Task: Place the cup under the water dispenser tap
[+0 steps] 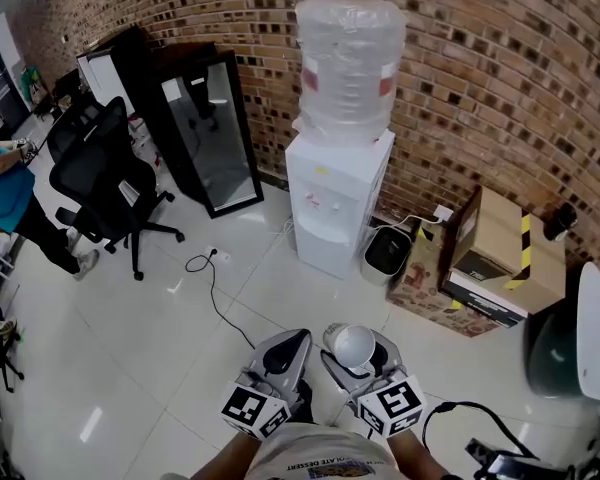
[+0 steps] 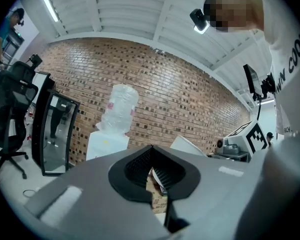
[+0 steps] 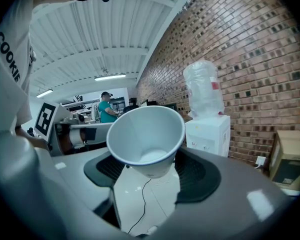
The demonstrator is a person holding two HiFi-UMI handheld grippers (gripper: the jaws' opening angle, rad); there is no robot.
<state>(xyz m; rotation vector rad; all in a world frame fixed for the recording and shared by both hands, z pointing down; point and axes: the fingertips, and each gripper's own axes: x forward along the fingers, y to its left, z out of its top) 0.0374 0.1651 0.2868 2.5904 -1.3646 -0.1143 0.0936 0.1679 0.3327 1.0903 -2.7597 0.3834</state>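
Note:
A white water dispenser (image 1: 335, 203) with a clear bottle (image 1: 348, 63) on top stands against the brick wall, some way ahead of both grippers. Its taps (image 1: 325, 208) sit in a recess on the front. My right gripper (image 1: 360, 358) is shut on a white paper cup (image 1: 353, 344). In the right gripper view the cup (image 3: 145, 136) tilts with its mouth toward the camera, held by its lower part between the jaws (image 3: 151, 173), and the dispenser (image 3: 207, 134) shows to its right. My left gripper (image 1: 292, 343) is beside it; its jaws (image 2: 151, 156) meet at the tips with nothing in them.
A black office chair (image 1: 105, 183) and a black glass-front cabinet (image 1: 205, 133) stand left of the dispenser. A black bin (image 1: 385, 251) and cardboard boxes (image 1: 500, 253) sit to its right. A cable (image 1: 215, 293) lies on the white tiled floor. A person (image 1: 5, 188) stands at far left.

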